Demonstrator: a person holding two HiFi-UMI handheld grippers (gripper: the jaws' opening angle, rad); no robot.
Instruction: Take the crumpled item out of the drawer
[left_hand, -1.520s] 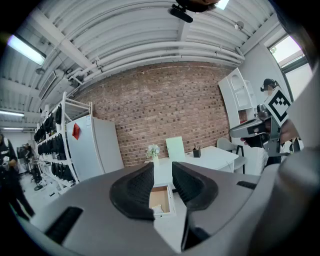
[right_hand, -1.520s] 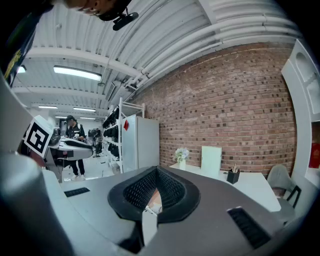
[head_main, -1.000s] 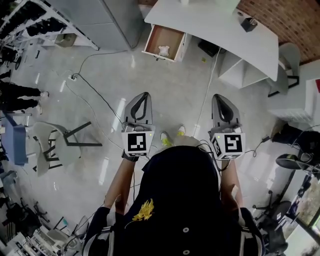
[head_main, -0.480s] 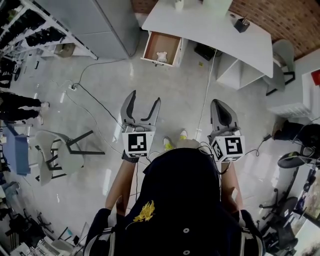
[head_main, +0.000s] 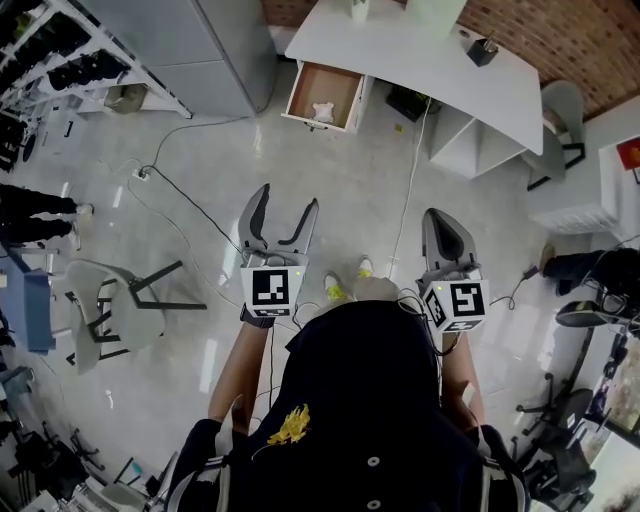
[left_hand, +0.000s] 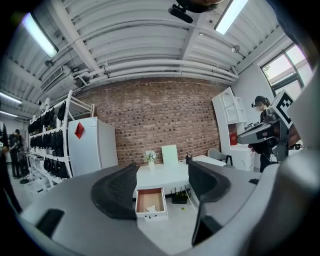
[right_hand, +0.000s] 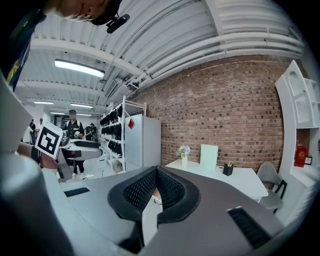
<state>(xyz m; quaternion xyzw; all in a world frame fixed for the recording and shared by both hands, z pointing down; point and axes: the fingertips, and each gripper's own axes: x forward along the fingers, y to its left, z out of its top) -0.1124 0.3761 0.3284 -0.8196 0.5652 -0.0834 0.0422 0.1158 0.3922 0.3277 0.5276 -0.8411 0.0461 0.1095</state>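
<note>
Facing far open drawer (head_main: 332, 84): left gripper (head_main: 287, 197), jaws just opened, empty, aimed at crumpled item (head_main: 322, 112) for pickup; right gripper (head_main: 441, 215) clenched on nothing, kept spare.

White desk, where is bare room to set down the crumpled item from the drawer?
Bare: middle and front of the desk, from above the open drawer to the pen holder. Crowded: back edge, with flower vase and board.
</note>
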